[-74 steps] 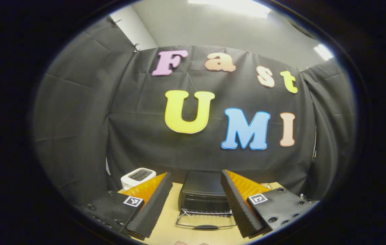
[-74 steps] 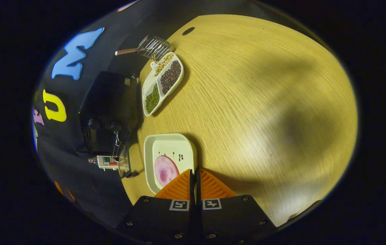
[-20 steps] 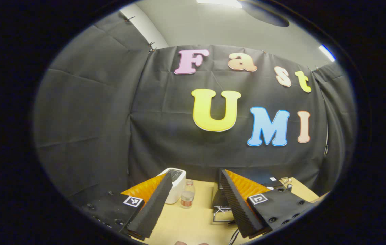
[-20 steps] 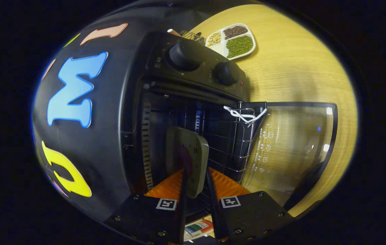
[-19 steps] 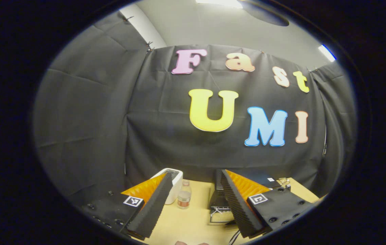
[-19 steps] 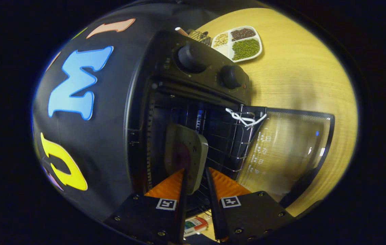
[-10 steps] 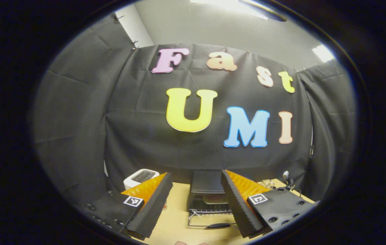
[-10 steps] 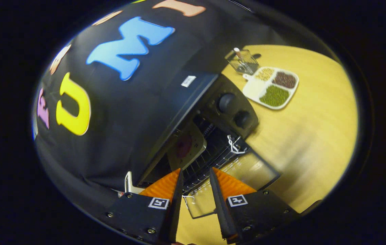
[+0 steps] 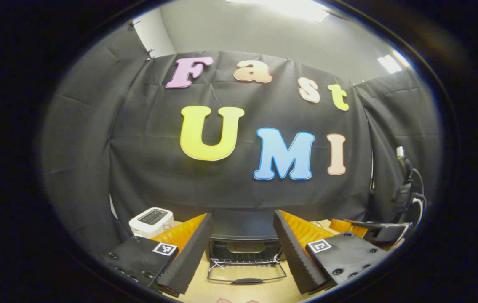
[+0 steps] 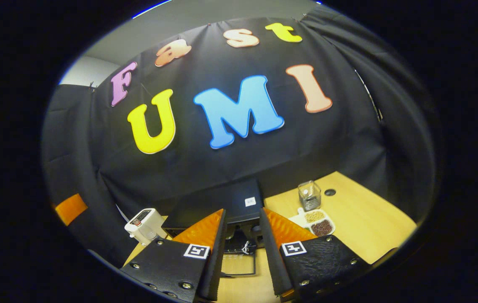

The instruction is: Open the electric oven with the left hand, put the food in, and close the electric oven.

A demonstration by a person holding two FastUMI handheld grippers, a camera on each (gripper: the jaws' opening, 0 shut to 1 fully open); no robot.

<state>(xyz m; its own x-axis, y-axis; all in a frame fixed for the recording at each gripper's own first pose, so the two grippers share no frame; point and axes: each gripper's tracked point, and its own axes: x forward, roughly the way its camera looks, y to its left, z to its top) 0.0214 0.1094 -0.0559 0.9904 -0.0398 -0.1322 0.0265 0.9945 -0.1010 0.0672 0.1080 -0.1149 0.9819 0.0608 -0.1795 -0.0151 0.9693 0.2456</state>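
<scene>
The electric oven [image 9: 243, 237] sits against the back edge of the desk [image 9: 247, 290], its glass door [image 9: 246, 271] folded flat down toward us, and a pale plate [image 9: 243, 245] of food rests on the rack inside, so by my reading only the closing is left. Here's what matters: the door's handle [image 9: 247, 280] runs crosswise along its near edge, dead ahead and a touch below the left claw [image 9: 242, 252], whose fingers are spread wide with nothing between them. A lift from under that edge looks like the move, and the left claw is the one lined up square for it. The right claw [image 10: 241, 248] hangs released and empty too, fingers parted, looking past the oven's top [image 10: 222, 206] from higher up. The left gripper view gives us the open cavity, the plate and the handle, plus the right claw off by the right edge of the desk. The right gripper view offers the divided tray [image 10: 316, 221] of beans and a clear jar [image 10: 309, 195] on the desk's right half. A white toaster [image 9: 151, 219] stands left of the oven.
</scene>
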